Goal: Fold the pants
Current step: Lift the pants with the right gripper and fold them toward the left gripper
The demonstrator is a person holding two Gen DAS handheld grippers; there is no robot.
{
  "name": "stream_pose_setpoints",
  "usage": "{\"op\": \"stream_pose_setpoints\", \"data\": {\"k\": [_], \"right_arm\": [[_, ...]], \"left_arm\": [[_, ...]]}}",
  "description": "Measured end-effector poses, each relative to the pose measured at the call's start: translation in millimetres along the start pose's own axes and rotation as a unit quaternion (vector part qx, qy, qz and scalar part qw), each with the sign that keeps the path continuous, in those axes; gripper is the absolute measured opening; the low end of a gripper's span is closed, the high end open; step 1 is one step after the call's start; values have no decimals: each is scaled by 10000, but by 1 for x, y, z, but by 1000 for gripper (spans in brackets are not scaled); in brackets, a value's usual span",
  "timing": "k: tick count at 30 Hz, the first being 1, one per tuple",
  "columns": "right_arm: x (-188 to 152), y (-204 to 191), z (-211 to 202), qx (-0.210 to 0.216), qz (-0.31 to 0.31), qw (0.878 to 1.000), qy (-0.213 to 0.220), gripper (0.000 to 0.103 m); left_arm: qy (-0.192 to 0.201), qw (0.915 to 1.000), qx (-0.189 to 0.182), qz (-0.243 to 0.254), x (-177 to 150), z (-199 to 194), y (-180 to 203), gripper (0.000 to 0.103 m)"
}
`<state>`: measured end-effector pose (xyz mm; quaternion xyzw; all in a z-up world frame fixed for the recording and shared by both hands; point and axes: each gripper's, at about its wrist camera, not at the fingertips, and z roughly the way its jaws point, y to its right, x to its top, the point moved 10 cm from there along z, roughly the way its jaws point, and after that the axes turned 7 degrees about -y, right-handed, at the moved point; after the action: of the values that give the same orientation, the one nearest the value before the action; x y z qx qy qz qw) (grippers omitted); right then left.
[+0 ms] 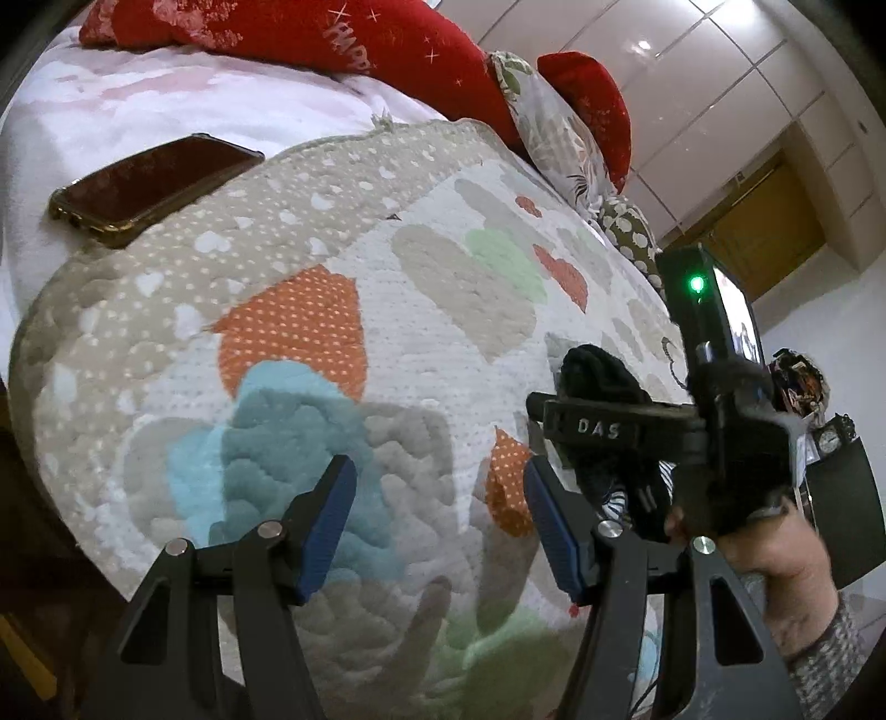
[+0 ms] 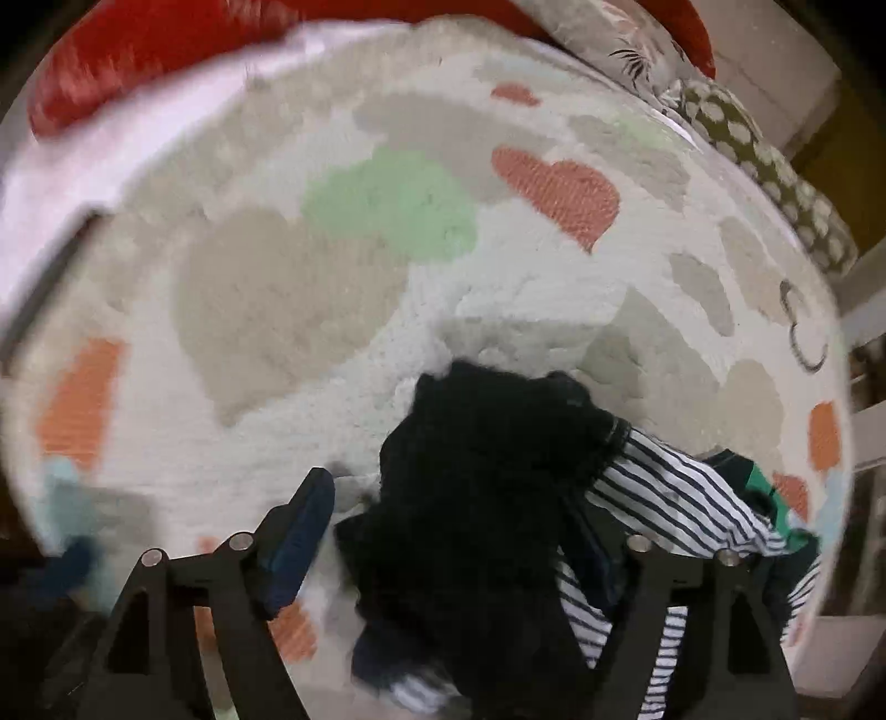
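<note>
Between the fingers of my right hand-held gripper [image 2: 465,548] sits the dark bunch of the pants [image 2: 487,487], right under me and close against the camera. The jaws stand wide, with the left blue pad clear of the cloth; the right pad is hidden behind the heap, so nothing looks pinched yet. I judge this to be the reach for a first hold, with no fold made.

The heap is a crumpled mound, so I can't read a long axis or find a waistband or leg ends. A striped garment [image 2: 681,498] lies touching it on the right, partly under it, with something green [image 2: 758,487] just beyond. Closing here risks taking the stripes along with the pants.

My left hand-held gripper [image 1: 437,526] is also open, moderately wide and empty, hovering over bare quilt [image 1: 310,343]. From it the pants [image 1: 598,376] lie off to the right, behind the right tool, so the right hand is plainly the nearer one.

Open room lies to the left and up the bed: a broad stretch of quilt free for spreading the pants flat. A phone [image 1: 149,183] rests near the far left rim, well apart from the heap, and red pillows [image 1: 343,39] line the head end. The bed's right edge runs close beside the clothes, so I would draw leftward.
</note>
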<state>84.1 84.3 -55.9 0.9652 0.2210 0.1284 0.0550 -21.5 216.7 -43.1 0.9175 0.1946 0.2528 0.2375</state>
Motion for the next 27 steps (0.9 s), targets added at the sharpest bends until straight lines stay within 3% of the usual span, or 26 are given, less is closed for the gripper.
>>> {"op": "stream_pose_setpoints", "data": {"k": [2,4,6,11,14,18,21,24,27], "right_arm": [[-4,0,-1,-90,9,9998,171,80],[-10,12,-10,-155,151,9994,278,37],[-17,27,-19,192,385,9985,334,25],[-37,68,-54,1119,973,9856,807,22],[-51,96,-75,1757,1354,9689,1100,22],[-59,136,-88,2201,1849,9485,1333,22],[-63,157,-83,2615,2187,9304,1347,22],[-61,164,-73,2867,2282,9229,1184,22],[-59,162,-70,3094,2211,9193,1014,22]], "left_arm": [[25,10000,12,1,0,-2,-2,62],[4,10000,-10,-41,0,-2,-3,62],[-26,10000,-35,-66,0,0,-1,62],[-144,9998,4,141,-8,4,19,62],[-218,9990,-15,384,-10,8,44,62],[-210,9936,-294,1070,-12,23,110,63],[-22,9790,-601,1949,-26,36,172,74],[380,9582,-484,2794,-44,44,214,87],[451,9470,-155,3178,-51,60,226,87]]}}
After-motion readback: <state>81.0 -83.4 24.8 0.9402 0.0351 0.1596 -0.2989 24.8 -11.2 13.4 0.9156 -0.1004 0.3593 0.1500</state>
